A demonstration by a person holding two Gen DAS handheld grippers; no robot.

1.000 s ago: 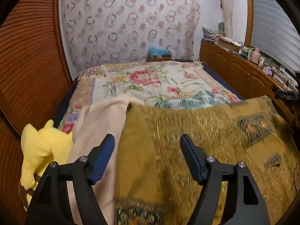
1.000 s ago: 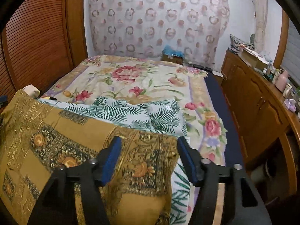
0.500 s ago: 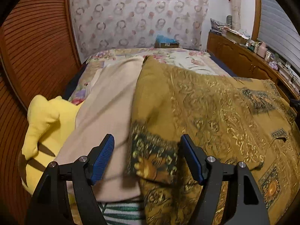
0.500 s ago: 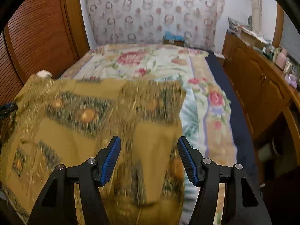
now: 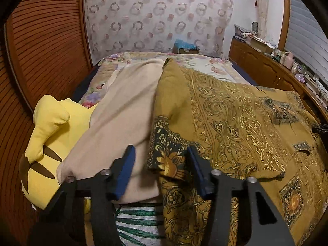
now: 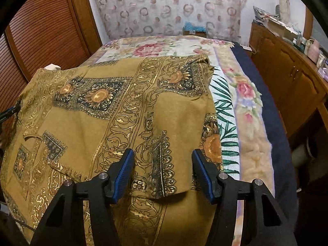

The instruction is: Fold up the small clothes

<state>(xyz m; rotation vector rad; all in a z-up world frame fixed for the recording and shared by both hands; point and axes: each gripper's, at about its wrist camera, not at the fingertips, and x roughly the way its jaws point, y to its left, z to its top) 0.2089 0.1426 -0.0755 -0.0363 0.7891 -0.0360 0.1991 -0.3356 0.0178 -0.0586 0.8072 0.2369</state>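
A mustard-gold garment [image 5: 235,123] with sunflower and scroll prints lies spread over the bed, its near part doubled over. My left gripper [image 5: 162,170] hangs over its left corner, which lies between the jaws. They are closing, and the blue pads stand clear of the cloth. In the right wrist view the same garment [image 6: 102,112] fills the left and middle. My right gripper [image 6: 163,173] straddles the near folded edge by the right corner, its jaws closing too, with gaps left at both pads.
A beige garment [image 5: 123,112] lies left of the gold one, partly over a yellow plush toy [image 5: 47,143]. A palm-leaf cloth [image 6: 225,112] lies underneath on the floral blanket [image 6: 164,47]. Slatted wooden doors [image 5: 51,51] stand left, a cluttered cabinet [image 6: 287,71] right.
Both grippers have come down close over the gold garment. A doubled edge of it now lies between each pair of jaws, and both pairs stand narrower than before.
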